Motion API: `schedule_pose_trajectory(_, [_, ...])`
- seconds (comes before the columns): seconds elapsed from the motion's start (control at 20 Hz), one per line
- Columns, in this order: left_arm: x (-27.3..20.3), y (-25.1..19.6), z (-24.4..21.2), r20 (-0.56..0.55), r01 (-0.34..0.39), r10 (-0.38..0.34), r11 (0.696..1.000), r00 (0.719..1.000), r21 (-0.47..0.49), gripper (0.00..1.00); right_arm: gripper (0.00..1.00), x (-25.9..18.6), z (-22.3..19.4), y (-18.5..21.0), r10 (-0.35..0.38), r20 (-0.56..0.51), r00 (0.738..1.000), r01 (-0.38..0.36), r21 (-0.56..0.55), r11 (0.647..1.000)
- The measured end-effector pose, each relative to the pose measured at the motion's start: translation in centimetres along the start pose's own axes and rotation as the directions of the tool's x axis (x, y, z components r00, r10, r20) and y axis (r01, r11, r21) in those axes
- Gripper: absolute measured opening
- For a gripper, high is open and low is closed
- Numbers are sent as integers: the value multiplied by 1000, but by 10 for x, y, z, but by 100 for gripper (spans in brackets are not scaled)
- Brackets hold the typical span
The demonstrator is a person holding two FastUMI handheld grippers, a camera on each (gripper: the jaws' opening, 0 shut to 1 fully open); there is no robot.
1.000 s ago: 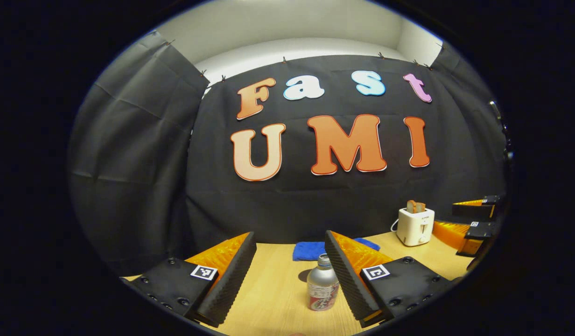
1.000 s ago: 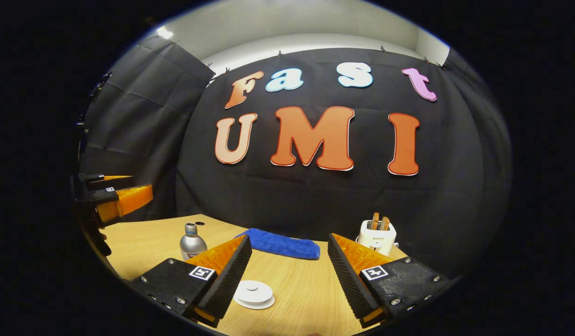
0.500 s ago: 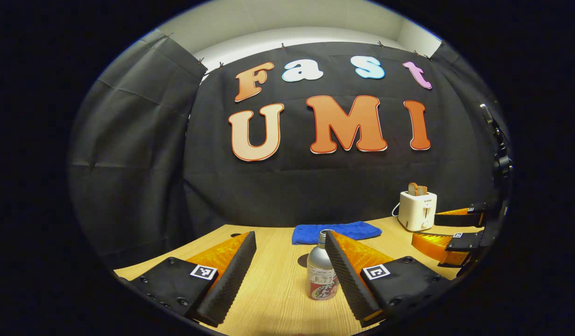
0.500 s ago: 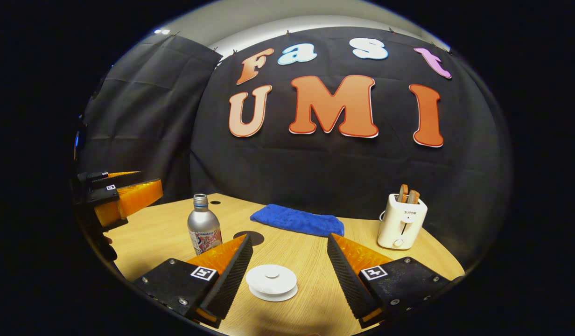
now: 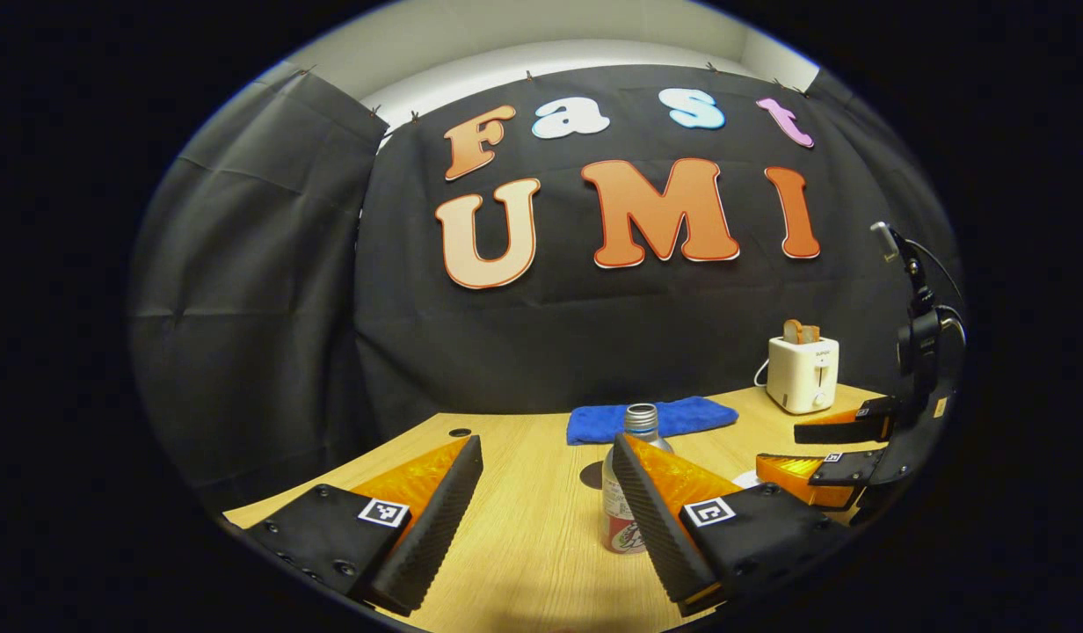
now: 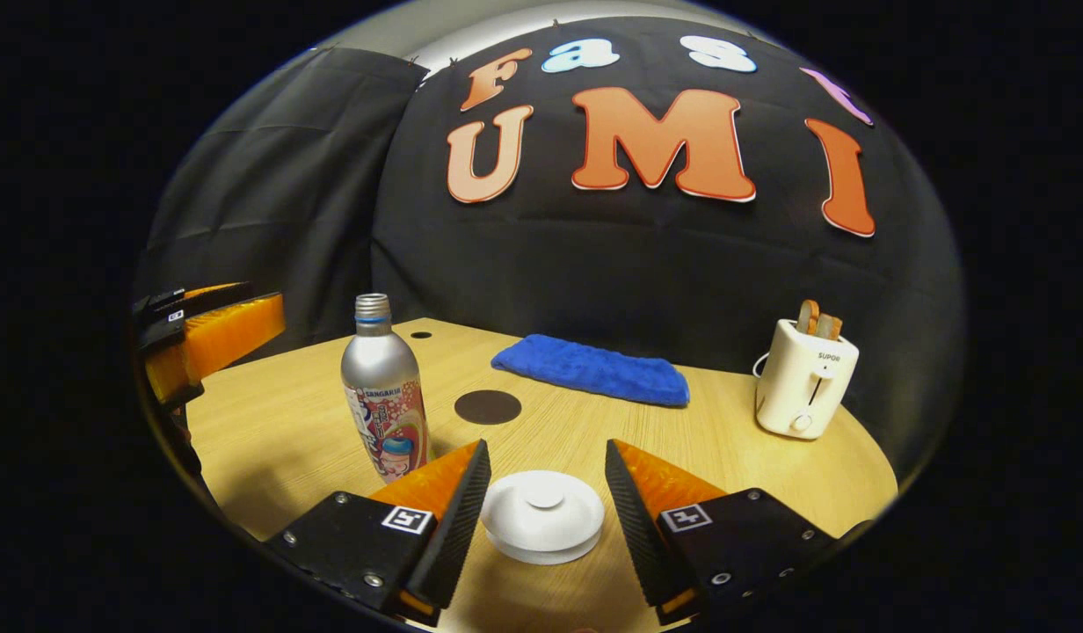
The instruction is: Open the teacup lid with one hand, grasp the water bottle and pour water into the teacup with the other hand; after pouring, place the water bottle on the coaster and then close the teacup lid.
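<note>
While its own finger hides part of the water bottle (image 5: pixel 628 492), the left gripper (image 5: pixel 546 519) stays spread; the right gripper (image 6: pixel 541 519), lowered since, brackets the lidded teacup (image 6: pixel 541 527) ungrasped on the table (image 6: pixel 278 422).

- Silver water bottle (image 6: pixel 381 387) wears a red, white and blue printed label.
- White teacup lid (image 6: pixel 542 515) sits on a pale wood-grain desk (image 6: pixel 700 440).
- Dark brown round coaster (image 6: pixel 488 407); bright blue cloth (image 6: pixel 592 368); cream toaster (image 6: pixel 806 378).
- Both grippers show orange fingers, black ribbed pads.
</note>
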State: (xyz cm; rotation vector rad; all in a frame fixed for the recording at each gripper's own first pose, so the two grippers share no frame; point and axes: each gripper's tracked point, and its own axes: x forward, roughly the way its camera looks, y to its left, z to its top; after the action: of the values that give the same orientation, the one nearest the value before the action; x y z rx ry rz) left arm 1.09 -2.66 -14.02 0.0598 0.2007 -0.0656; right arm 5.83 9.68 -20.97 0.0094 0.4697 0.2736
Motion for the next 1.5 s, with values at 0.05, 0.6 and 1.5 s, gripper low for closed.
schedule_pose_trajectory(0.05, [1,1,-4,-7,0,0,1000,1000,-5,94,76,2,-4,4,14,-11,1000,-13,6,1000])
schedule_pose_trajectory(0.6, [8,4,-22,-58,-15,13,1000,998,-22,98,34,18,-24,5,14,-65,998,-15,-7,1000])
schedule_pose_trajectory(1.5, [20,-51,-50,-102,161,-170,983,980,-93,98,22,2,7,-12,-18,5,1000,17,35,999])
